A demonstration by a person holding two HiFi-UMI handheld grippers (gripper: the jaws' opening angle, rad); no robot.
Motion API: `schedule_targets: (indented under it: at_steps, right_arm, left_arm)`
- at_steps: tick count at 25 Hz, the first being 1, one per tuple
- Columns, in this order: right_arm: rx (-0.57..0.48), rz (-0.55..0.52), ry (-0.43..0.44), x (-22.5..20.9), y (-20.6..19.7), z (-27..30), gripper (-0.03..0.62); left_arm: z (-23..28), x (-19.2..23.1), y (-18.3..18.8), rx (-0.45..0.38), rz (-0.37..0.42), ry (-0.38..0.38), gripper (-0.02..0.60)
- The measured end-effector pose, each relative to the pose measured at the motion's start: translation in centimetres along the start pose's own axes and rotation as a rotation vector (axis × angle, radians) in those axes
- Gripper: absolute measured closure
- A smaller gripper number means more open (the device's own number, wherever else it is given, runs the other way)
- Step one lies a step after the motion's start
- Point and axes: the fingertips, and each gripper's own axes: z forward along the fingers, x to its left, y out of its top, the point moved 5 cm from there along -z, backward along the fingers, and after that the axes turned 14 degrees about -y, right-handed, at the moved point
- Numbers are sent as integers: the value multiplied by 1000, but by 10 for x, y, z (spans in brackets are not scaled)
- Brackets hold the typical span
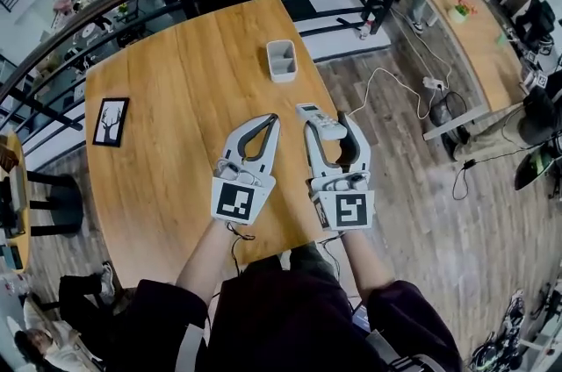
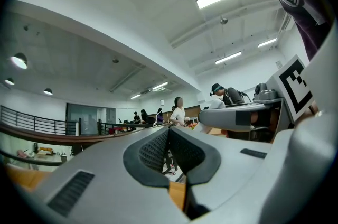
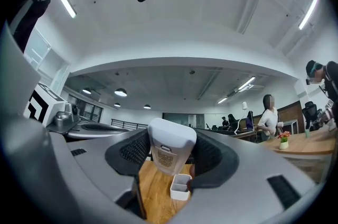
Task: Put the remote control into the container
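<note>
Wooden table (image 1: pixel 167 107) carries the container (image 1: pixel 281 60) at 12 o'clock from the right gripper (image 1: pixel 329 129), which clamps the remote control (image 1: pixel 317 121) across its long sides, a light, rigid, probably slippery plastic body best held mid-length, while the left gripper (image 1: pixel 266 123) is closed and empty.

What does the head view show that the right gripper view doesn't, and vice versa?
Head view only: the framed picture on the table, and the power strip with cables on the floor. Right gripper view only: the printed label on the remote control. Both: the right gripper shut on the remote control, with the container ahead.
</note>
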Motion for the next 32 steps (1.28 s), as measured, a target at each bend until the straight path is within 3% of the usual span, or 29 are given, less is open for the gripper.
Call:
schedule_targets:
  at_steps: [13, 19, 32]
  right_arm:
    - [65, 19, 89, -25, -105, 148, 335]
    - [105, 36, 114, -26, -154, 196, 335]
    - [173, 6, 154, 0, -222, 300, 335]
  left_arm:
    - [101, 96, -114, 59, -41, 100, 569]
    - [126, 131, -165, 93, -68, 130, 569]
    - [132, 166, -208, 127, -101, 219, 569]
